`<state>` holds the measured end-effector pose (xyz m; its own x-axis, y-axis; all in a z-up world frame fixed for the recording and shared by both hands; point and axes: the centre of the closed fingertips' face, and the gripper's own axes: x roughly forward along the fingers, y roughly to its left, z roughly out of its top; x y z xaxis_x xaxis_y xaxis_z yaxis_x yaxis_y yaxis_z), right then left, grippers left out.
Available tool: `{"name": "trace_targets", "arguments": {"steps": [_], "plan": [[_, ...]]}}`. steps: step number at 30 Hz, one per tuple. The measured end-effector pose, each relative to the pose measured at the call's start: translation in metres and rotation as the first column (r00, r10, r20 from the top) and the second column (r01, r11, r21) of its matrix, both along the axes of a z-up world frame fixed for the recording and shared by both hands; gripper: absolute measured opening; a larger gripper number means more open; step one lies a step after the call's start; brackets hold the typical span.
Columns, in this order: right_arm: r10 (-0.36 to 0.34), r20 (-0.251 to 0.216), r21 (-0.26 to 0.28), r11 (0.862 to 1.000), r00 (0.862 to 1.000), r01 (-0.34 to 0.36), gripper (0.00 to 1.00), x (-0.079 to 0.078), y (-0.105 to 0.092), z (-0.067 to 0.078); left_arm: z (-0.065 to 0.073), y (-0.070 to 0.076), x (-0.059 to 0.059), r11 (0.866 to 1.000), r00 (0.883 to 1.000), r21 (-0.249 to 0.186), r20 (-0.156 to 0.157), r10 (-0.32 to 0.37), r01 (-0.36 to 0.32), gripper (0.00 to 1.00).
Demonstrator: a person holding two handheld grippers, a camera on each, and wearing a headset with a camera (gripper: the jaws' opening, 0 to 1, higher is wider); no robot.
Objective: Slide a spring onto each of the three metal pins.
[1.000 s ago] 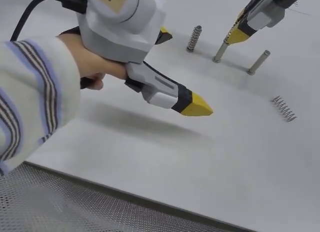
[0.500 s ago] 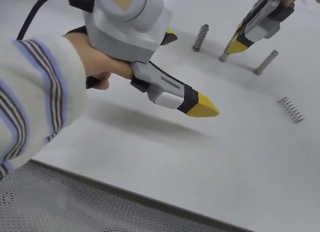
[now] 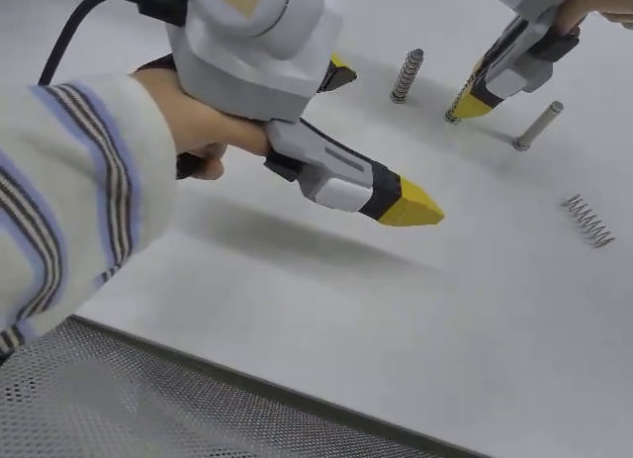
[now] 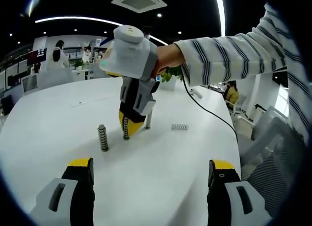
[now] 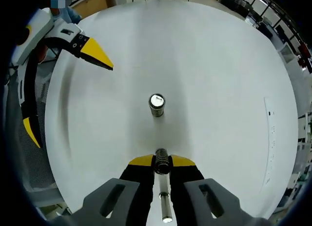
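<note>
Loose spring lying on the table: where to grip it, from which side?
Probably pinch the loose spring across its coils near one end, coming down from above: it lies flat on its side on the table, and the other end stays free for the bare pin.

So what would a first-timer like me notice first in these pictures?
Likely the big white left gripper with yellow jaw tips, open, held by a hand in a striped sleeve in the foreground. Farther back, the matching right gripper pinches a small coiled metal spring beside a bare metal pin, and another spring lies loose on the white table.
</note>
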<state>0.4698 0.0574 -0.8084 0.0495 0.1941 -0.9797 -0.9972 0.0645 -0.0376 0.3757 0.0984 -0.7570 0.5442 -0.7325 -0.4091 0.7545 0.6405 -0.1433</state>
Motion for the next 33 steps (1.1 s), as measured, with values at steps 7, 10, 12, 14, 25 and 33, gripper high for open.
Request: {"name": "trace_targets", "arguments": {"steps": [7, 10, 12, 14, 25, 33], "plan": [[0.002, -0.003, 0.019, 1.000, 1.000, -0.001, 0.08, -0.002, 0.002, 0.002, -0.002, 0.001, -0.001, 1.000, 1.000, 0.017, 0.000, 0.005, -0.005, 0.95], [0.039, 0.007, 0.029, 0.999, 0.999, -0.040, 0.09, -0.004, 0.002, 0.002, -0.004, 0.000, -0.004, 1.000, 1.000, 0.031, -0.009, 0.001, -0.001, 0.95], [0.061, 0.018, 0.025, 0.998, 0.998, -0.061, 0.09, -0.004, 0.001, 0.001, -0.004, -0.001, -0.006, 0.999, 1.000, 0.033, -0.009, -0.002, 0.002, 0.95], [0.097, 0.049, 0.011, 0.995, 0.994, -0.097, 0.11, -0.002, 0.000, 0.002, -0.002, -0.002, -0.006, 0.999, 1.000, 0.033, -0.006, -0.003, 0.003, 0.95], [0.082, 0.095, 0.050, 0.995, 0.992, -0.087, 0.27, 0.001, -0.004, 0.020, 0.000, -0.005, -0.010, 0.999, 1.000, 0.031, -0.012, -0.009, 0.009, 0.95], [0.030, 0.109, 0.151, 0.987, 0.994, -0.046, 0.34, -0.006, -0.010, 0.046, 0.000, -0.004, -0.011, 0.999, 1.000, 0.036, -0.018, -0.013, 0.014, 0.95]]}}
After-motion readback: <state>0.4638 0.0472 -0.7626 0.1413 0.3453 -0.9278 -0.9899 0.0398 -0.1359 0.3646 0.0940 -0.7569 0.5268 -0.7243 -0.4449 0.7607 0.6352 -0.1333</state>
